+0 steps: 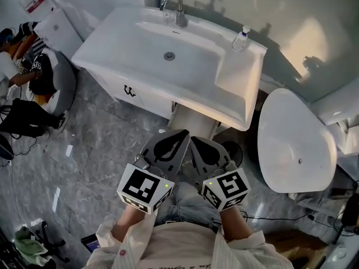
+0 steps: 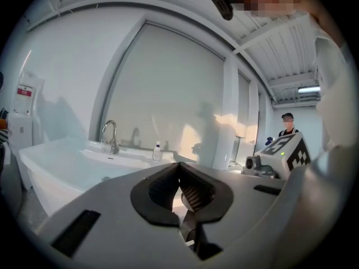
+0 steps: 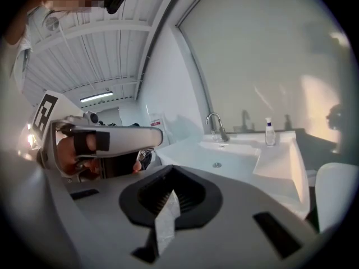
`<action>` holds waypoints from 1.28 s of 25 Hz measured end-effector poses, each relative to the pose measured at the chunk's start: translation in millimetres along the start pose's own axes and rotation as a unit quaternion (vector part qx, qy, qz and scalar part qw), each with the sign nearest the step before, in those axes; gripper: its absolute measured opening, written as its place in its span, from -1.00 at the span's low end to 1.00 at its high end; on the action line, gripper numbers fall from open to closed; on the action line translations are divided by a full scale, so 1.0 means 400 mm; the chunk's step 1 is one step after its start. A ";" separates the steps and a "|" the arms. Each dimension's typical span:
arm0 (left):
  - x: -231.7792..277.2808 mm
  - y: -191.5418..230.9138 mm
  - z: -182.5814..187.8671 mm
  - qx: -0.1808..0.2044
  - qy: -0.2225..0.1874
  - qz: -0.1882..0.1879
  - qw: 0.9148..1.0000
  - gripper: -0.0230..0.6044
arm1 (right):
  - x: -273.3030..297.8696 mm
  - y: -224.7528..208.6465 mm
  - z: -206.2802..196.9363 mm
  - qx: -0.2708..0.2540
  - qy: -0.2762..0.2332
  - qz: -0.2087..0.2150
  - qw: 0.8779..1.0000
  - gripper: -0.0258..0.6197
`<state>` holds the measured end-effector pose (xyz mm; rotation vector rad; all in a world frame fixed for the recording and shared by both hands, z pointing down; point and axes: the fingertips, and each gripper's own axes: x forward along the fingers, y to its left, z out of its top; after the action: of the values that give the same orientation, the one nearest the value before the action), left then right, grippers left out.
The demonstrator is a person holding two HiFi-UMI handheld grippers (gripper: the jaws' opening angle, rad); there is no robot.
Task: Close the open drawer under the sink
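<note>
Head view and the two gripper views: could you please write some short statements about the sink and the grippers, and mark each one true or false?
1. The faucet stands at the back of the sink. True.
2. The small bottle lies in the basin beside the drain. False: it stands upright on the sink's back right corner.
3. The left gripper and the right gripper both have their jaws together and hold nothing. True.
4. The right gripper grips the faucet. False: it is held in the air, away from the faucet.
</note>
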<state>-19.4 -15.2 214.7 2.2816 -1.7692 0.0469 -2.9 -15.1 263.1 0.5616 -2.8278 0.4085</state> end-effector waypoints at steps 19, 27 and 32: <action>0.194 0.062 0.046 0.007 0.014 -0.092 0.996 -0.88 | 0.077 -0.151 0.053 0.025 -0.001 -0.080 0.996 -0.89; 0.179 0.072 0.036 0.016 0.037 -0.160 0.986 -0.88 | 0.083 -0.148 0.044 0.055 -0.009 -0.155 0.986 -0.89; 0.149 0.077 0.021 0.023 0.046 -0.211 0.976 -0.88 | 0.082 -0.127 0.026 0.074 -0.018 -0.209 0.975 -0.89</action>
<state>-34.5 -80.6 222.6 2.5915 -1.2204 0.1111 -13.7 -74.7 273.8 1.1750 -2.6230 0.5274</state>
